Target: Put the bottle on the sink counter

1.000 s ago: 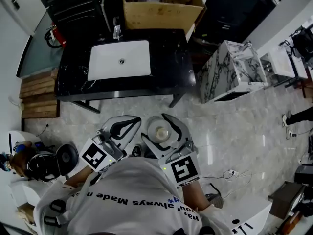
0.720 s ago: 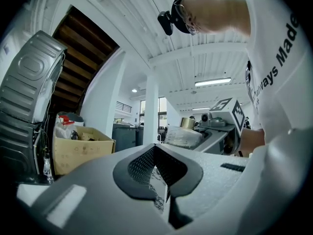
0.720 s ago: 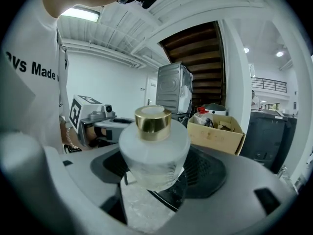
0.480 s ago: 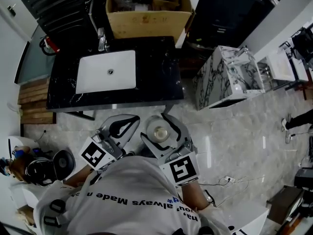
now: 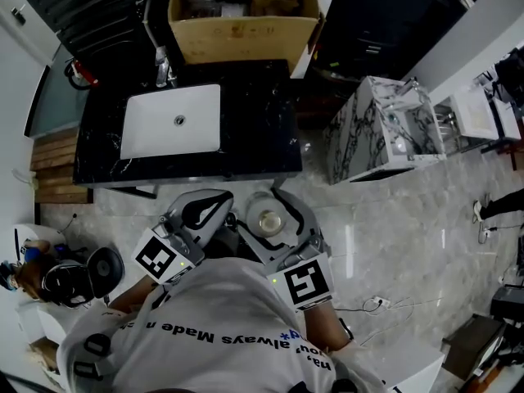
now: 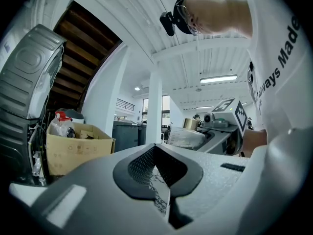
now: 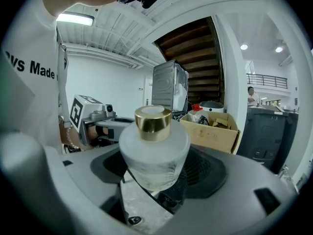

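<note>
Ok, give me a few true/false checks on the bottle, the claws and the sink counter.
The right claw grips the bottle. True.
The bottle already stands on the sink counter. False: it is in the claw, above the floor, short of the counter.
The left claw is open. False: its jaws are together, nothing between them.
The black counter has a white basin. True.

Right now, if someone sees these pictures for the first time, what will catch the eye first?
Probably the frosted bottle with its gold cap, standing upright between the jaws of the right gripper. Next, the white sink basin set in the black counter just ahead, with a cardboard box behind it.
</note>
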### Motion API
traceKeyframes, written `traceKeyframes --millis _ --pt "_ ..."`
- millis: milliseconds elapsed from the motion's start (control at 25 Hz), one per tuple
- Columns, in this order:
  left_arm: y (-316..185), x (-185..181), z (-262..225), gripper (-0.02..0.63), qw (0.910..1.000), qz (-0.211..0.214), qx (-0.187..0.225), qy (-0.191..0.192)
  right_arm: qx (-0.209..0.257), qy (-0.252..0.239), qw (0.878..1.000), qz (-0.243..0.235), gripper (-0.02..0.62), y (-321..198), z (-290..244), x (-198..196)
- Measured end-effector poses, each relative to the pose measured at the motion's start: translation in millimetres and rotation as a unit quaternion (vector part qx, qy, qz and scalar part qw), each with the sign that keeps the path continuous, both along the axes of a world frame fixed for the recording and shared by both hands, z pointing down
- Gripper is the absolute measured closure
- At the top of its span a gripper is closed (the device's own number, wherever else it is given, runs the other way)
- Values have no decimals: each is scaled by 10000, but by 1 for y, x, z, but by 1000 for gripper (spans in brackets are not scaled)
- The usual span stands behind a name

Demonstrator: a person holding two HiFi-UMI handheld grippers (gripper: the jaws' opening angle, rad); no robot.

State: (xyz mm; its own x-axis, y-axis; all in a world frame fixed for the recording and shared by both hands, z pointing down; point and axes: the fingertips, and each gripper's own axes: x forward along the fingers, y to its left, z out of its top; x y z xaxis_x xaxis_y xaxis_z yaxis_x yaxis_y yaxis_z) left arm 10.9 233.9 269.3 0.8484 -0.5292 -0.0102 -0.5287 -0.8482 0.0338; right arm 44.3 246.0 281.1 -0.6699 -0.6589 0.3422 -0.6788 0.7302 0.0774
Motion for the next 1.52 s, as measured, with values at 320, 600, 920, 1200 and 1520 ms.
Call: traceKeyframes --millis 320,600,920,1200,1520 --pt "-30 4 7 603 10000 2 -12 25 -40 30 10000 -44 264 -29 5 1" --pt "-76 7 11 603 9999 9 -35 100 -58 86 9999 -12 264 -75 9 4" --pt "-152 8 16 603 9996 6 -212 175 -141 152 9998 -4 264 -152 16 5" --pt "-217 -1 19 603 9989 55 -415 217 -164 251 9995 -35 264 -219 18 -7" --pt "-270 -14 17 603 9987 119 -426 259 -179 283 9994 -103 264 -275 17 -26"
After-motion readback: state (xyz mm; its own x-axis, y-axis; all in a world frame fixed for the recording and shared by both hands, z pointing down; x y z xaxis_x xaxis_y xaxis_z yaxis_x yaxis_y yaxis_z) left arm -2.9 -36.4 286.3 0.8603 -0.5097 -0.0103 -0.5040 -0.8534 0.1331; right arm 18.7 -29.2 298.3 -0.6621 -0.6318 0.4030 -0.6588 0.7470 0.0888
